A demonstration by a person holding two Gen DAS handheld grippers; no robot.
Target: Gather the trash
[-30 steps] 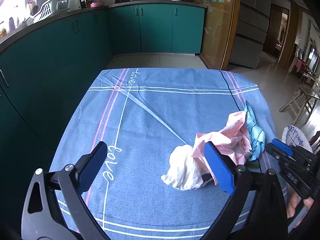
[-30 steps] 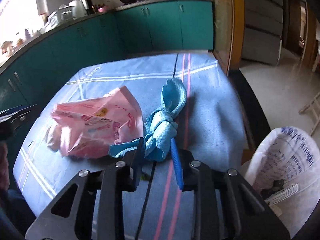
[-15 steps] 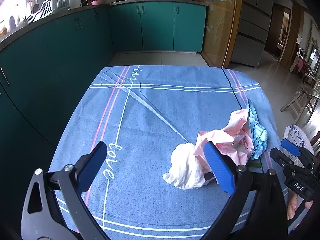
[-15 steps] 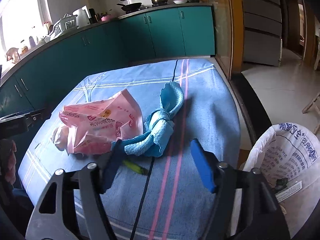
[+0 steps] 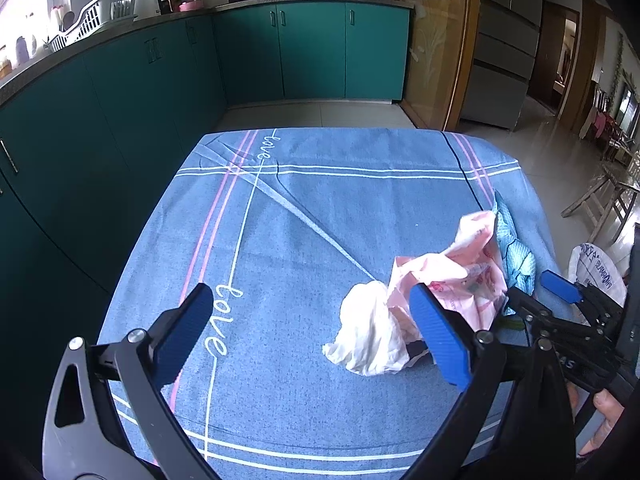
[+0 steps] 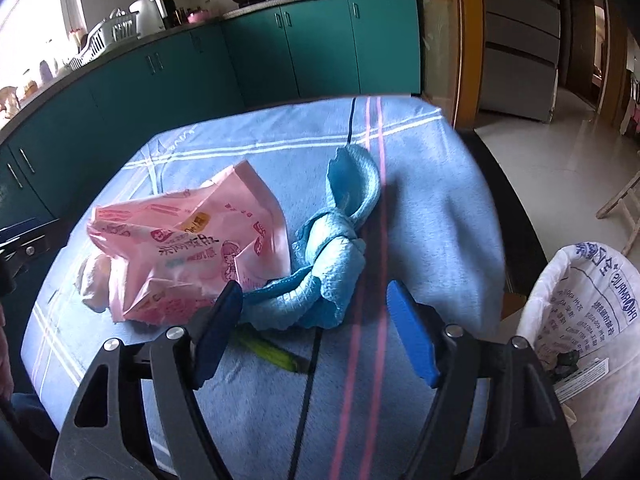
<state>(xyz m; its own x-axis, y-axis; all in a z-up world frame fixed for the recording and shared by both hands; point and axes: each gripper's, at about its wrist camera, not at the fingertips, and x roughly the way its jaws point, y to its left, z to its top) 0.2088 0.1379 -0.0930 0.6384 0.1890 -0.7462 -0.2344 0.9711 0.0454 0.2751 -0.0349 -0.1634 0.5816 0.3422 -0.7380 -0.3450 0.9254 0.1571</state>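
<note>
A pink plastic wrapper [image 6: 192, 252] lies on the blue tablecloth [image 6: 432, 208], also in the left wrist view [image 5: 448, 280]. A knotted blue cloth [image 6: 332, 260] lies right of it [image 5: 518, 260]. A crumpled white tissue [image 5: 370, 336] lies left of the wrapper. A thin yellow-green piece [image 6: 266, 350] lies in front of the cloth. My right gripper [image 6: 314, 336] is open and empty, just short of the blue cloth. My left gripper [image 5: 310, 336] is open and empty, its right finger beside the tissue.
A white sack [image 6: 592, 312] with trash inside stands off the table's right edge, also in the left wrist view [image 5: 596, 276]. Teal kitchen cabinets [image 5: 160, 80] run along the left and far side. A tiled floor [image 6: 560, 136] lies to the right.
My right gripper was shut on the blue cloth, then opened, let it go and pulled back slightly. My left gripper stayed open and drew back a little.
</note>
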